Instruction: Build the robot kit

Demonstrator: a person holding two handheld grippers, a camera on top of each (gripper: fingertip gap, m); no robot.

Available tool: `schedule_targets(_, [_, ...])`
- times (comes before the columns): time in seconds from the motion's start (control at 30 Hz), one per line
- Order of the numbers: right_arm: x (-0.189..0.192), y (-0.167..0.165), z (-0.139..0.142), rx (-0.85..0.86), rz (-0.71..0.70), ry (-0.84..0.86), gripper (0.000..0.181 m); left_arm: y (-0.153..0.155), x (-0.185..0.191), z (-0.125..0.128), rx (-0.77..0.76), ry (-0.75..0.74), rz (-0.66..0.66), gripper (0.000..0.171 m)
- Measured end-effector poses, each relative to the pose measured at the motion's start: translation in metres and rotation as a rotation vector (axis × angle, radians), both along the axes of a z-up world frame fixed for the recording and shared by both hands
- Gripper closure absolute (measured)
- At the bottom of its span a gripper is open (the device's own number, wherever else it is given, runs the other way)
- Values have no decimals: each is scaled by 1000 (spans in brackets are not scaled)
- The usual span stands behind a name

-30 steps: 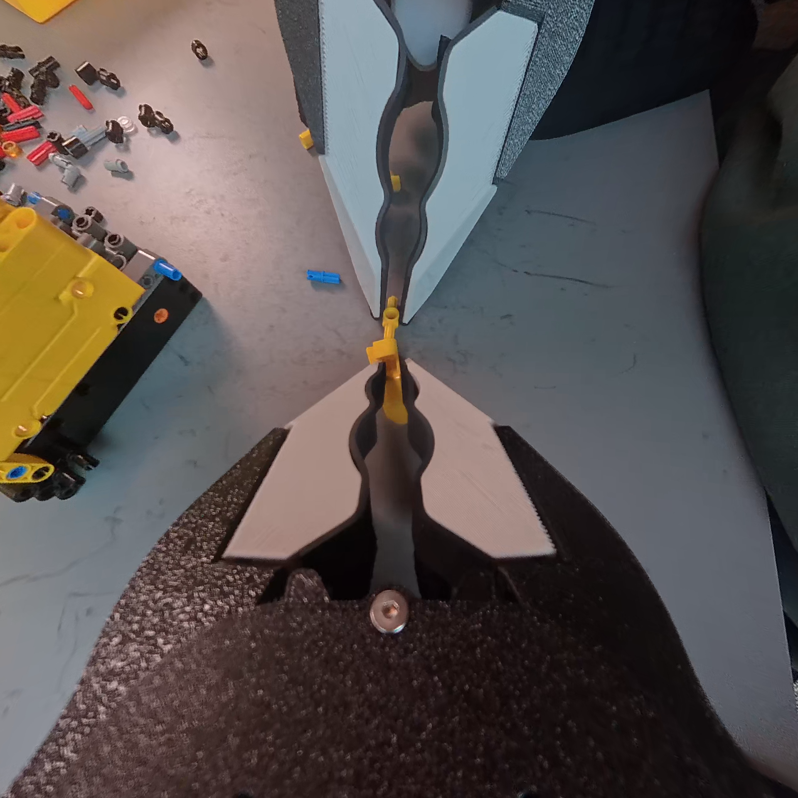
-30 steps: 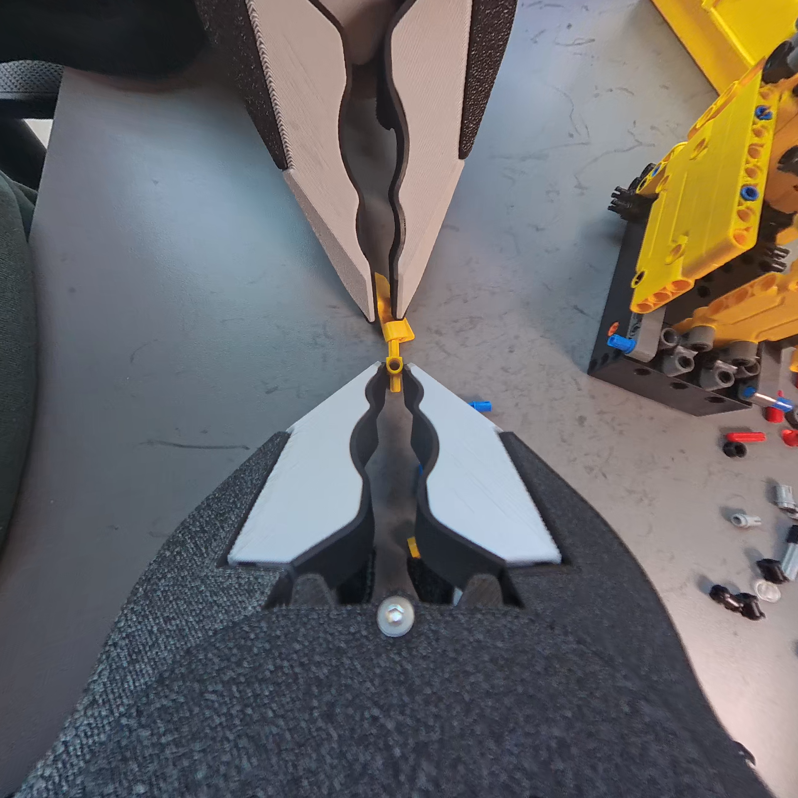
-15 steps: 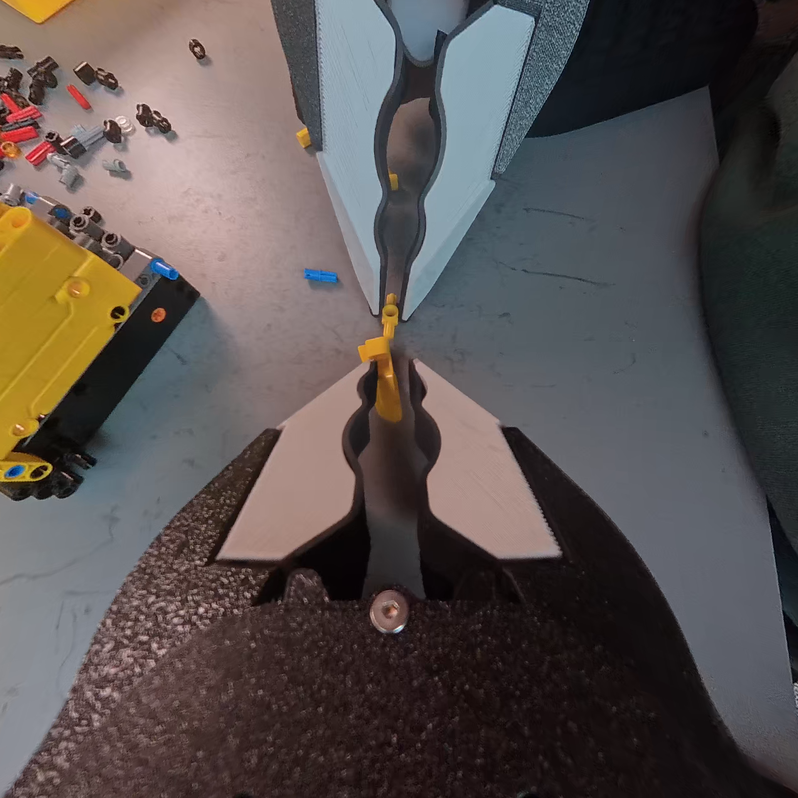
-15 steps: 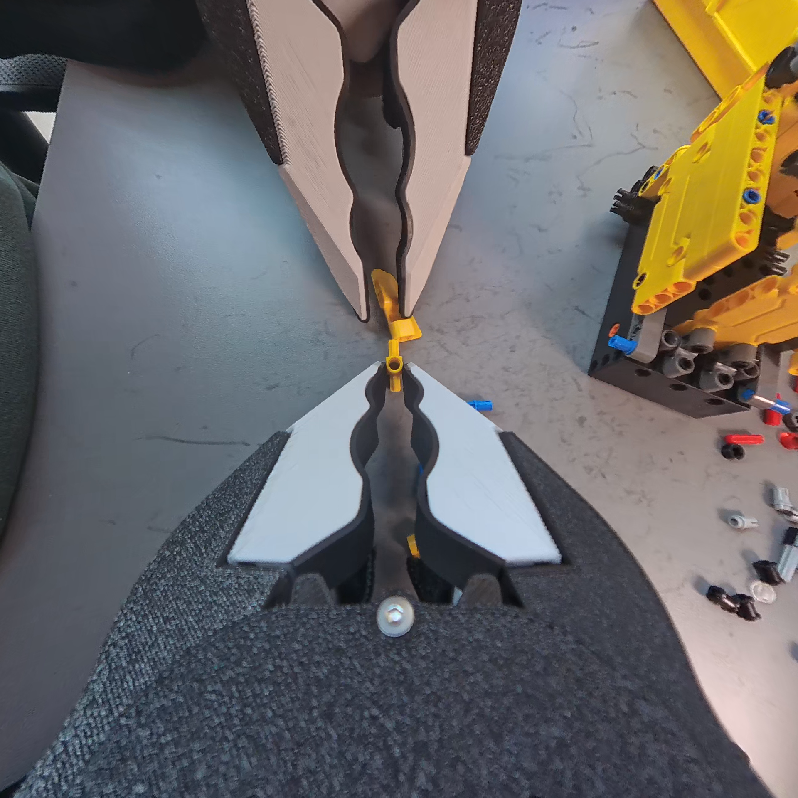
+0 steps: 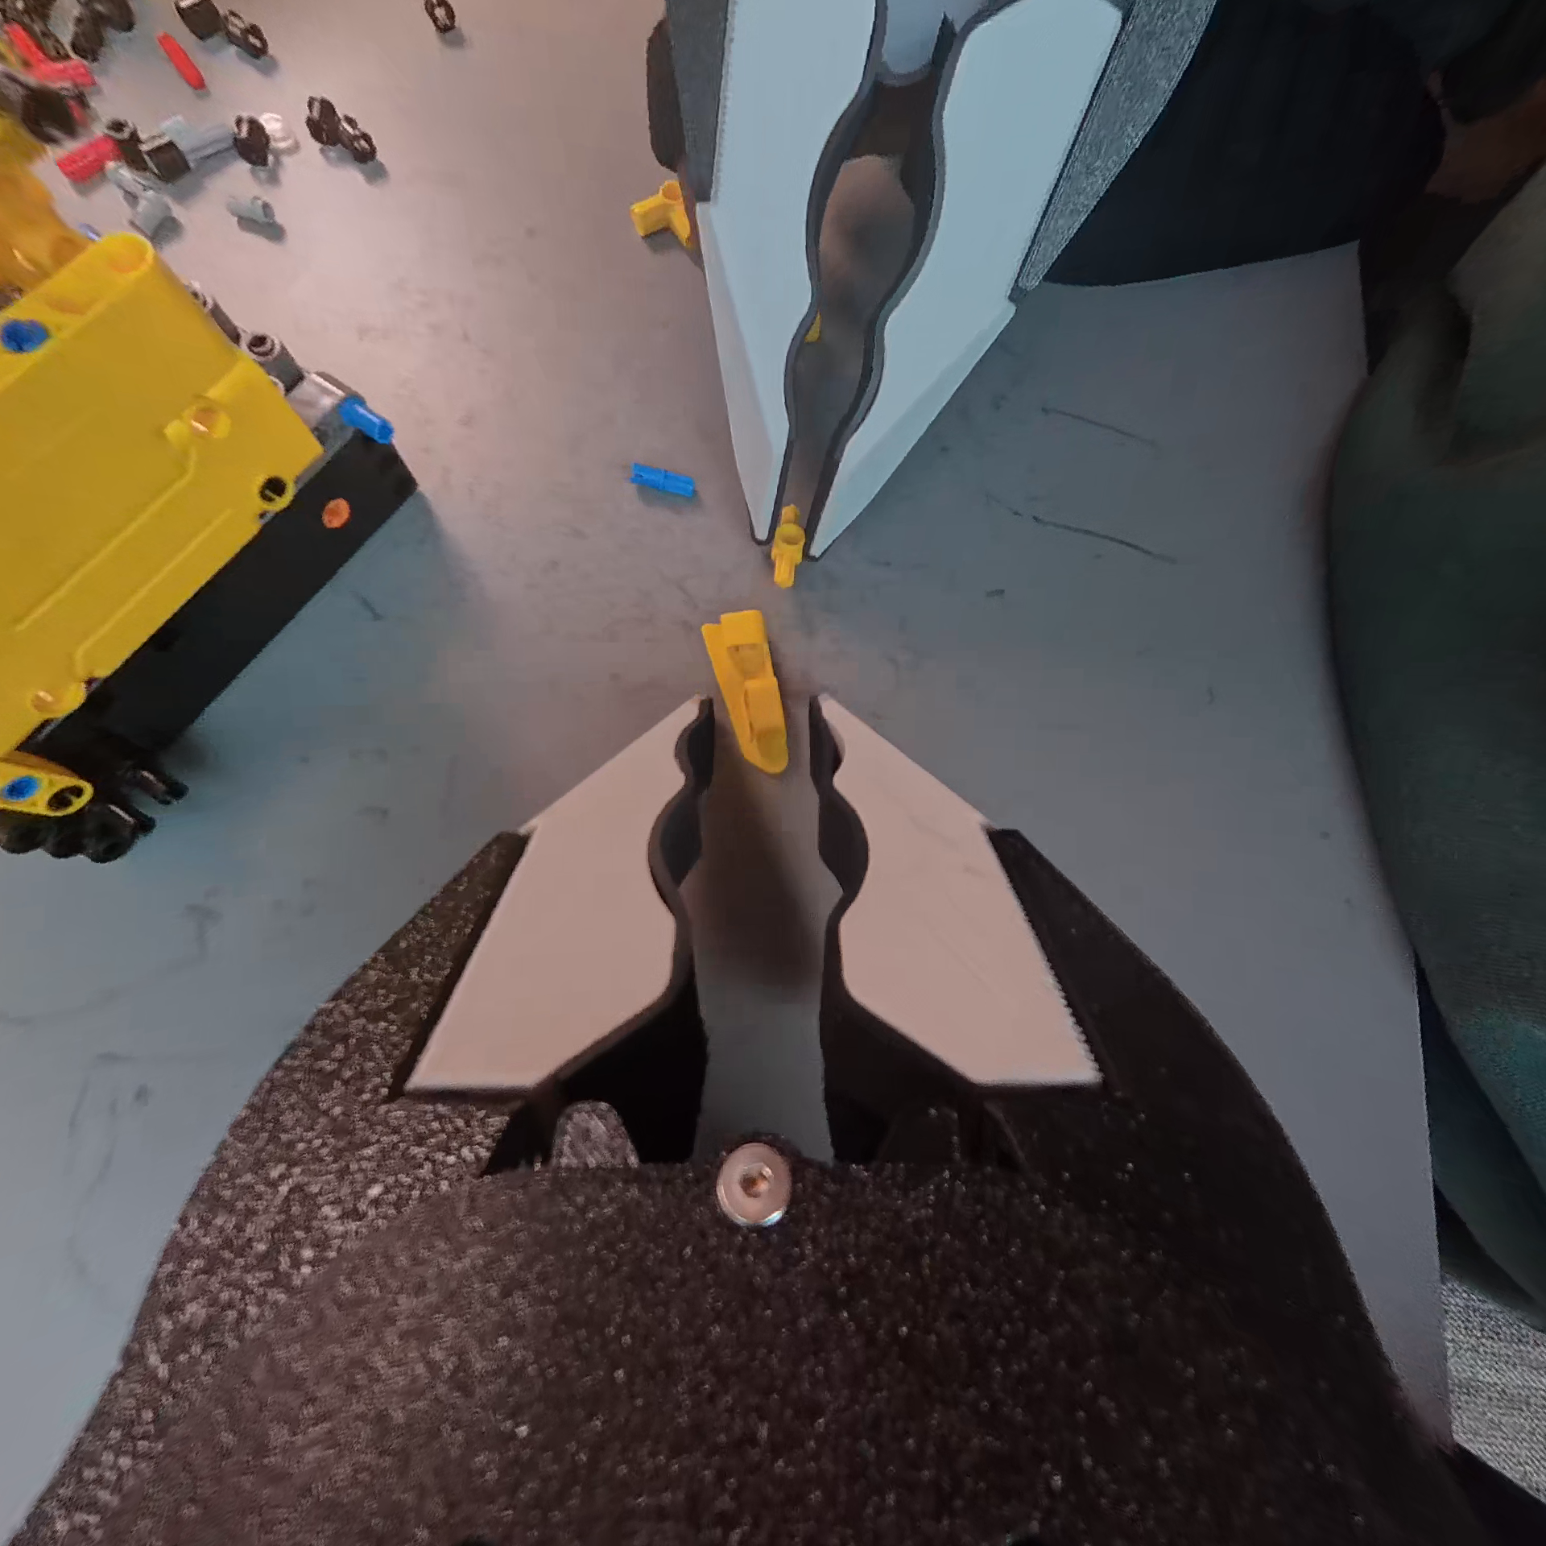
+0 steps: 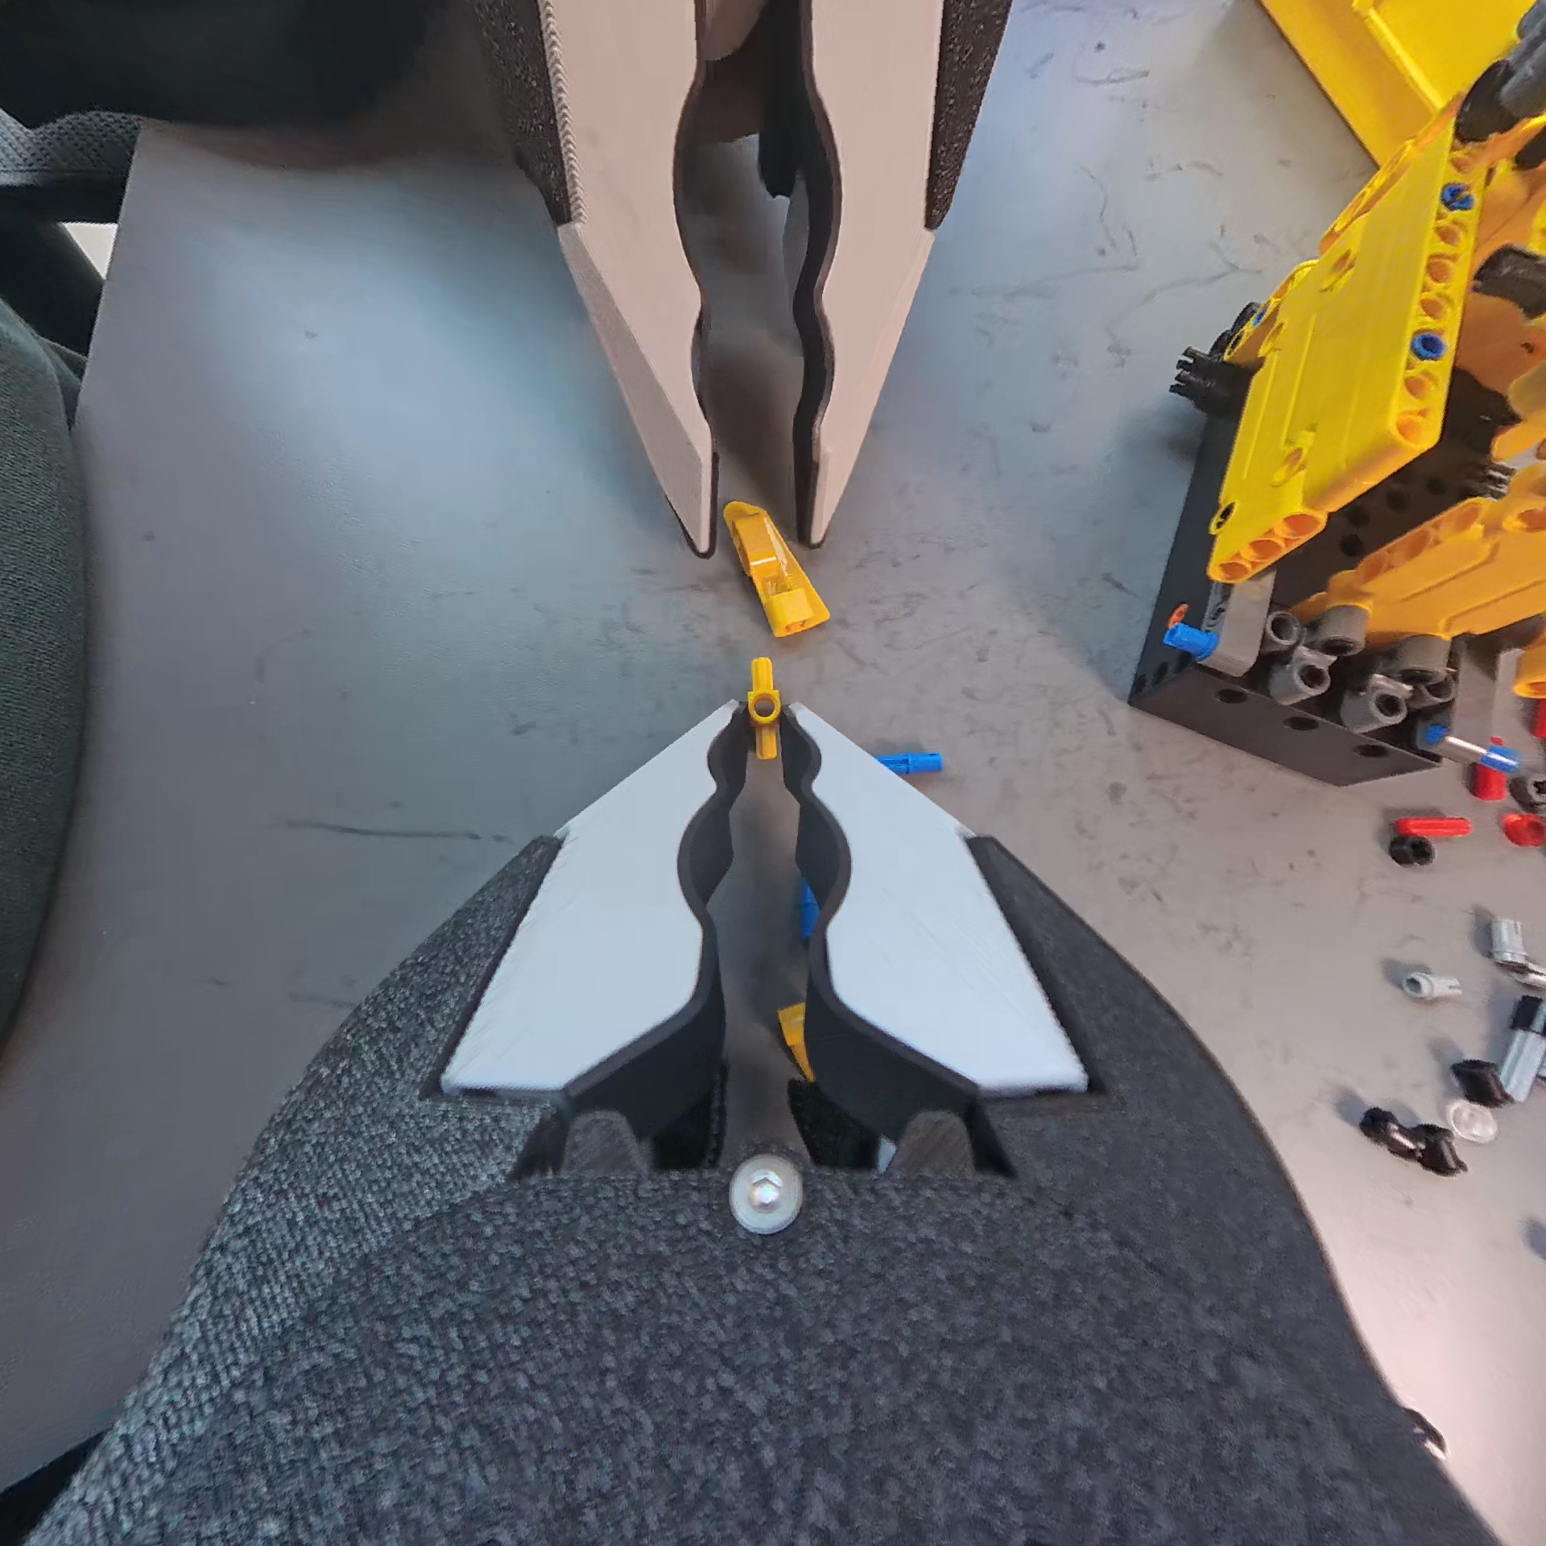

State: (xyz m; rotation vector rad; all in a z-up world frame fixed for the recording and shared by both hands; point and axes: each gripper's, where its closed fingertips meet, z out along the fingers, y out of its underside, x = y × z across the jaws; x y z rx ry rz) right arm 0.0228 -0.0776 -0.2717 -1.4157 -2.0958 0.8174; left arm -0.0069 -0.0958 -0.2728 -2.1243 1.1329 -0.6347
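My left gripper (image 5: 760, 707) is open. A yellow wedge-shaped brick piece (image 5: 744, 694) lies loose on the grey table (image 5: 1087, 669) between and just beyond its fingertips, gripped by neither finger. My right gripper (image 6: 763, 711) is shut on a small yellow pin connector (image 6: 761, 707), held just above the table. The two grippers face each other tip to tip. In the right wrist view the left gripper (image 6: 757, 535) stands open over the wedge piece (image 6: 774, 577). In the left wrist view the right gripper (image 5: 786, 544) pinches the connector (image 5: 785, 552). A small gap separates connector and wedge.
A yellow and black brick model (image 5: 151, 502) stands at the left, also at the right in the right wrist view (image 6: 1338, 502). A blue pin (image 5: 661, 481) and another yellow connector (image 5: 661, 213) lie nearby. Loose small parts (image 6: 1464, 1046) are scattered. The table edge and dark fabric (image 5: 1464, 753) are close. Left tips to right tips: about 4 cm.
My left gripper has opened and let go of the yellow wedge piece, which now lies on the table. The connector in the right gripper has come apart from it, and the grippers have drawn apart.
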Motion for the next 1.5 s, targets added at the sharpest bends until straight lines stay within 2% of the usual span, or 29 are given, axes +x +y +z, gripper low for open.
schedule_targets(0.1, [0, 0, -1, 5, 0, -2, 175, 1, 1, -1, 17, 17, 3, 160])
schedule_targets(0.2, [-1, 0, -1, 15, 2, 2, 174, 2, 1, -1, 49, 47, -6, 161])
schedule_targets(0.27, [-1, 0, 0, 8, 1, 7, 165, 4, 2, 0, 110, 82, -12, 161])
schedule_targets(0.37, [-5, 0, 11, -72, -27, 50, 159, 10, 7, 14, 232, 77, -16, 161])
schedule_targets(0.5, [-11, 6, 34, -262, -98, 129, 148, 15, 11, 40, 451, 87, -25, 161])
schedule_targets(0.63, [-14, 3, 53, -406, -96, 194, 158, 19, 13, 50, 575, 133, -19, 161])
schedule_targets(0.7, [-14, 4, 54, -389, -97, 206, 169, 18, 16, 51, 593, 131, -28, 162])
schedule_targets(0.8, [-13, 0, 59, -343, -49, 246, 170, 16, 19, 53, 566, 79, -31, 161])
schedule_targets(0.93, [-9, 0, 71, -98, 57, 388, 173, 10, 20, 65, 340, -199, 2, 146])
schedule_targets(1.07, [-6, -17, 94, 57, 165, 557, 173, 0, 23, 73, 157, -388, -28, 147])
schedule_targets(1.13, [-6, -21, 96, 114, 188, 578, 174, -3, 26, 75, 187, -381, -57, 163])
schedule_targets(1.23, [-5, -19, 94, 136, 186, 578, 174, -1, 26, 72, 261, -306, -52, 165])
schedule_targets(1.27, [-5, -15, 93, 137, 168, 570, 174, 2, 23, 72, 305, -270, -39, 171])
schedule_targets(1.37, [-7, -5, 92, 69, 103, 547, 173, 8, 20, 74, 434, -173, -18, 171])
schedule_targets(1.5, [-7, -4, 94, 9, 96, 552, 173, 12, 18, 77, 553, -79, -5, 171])
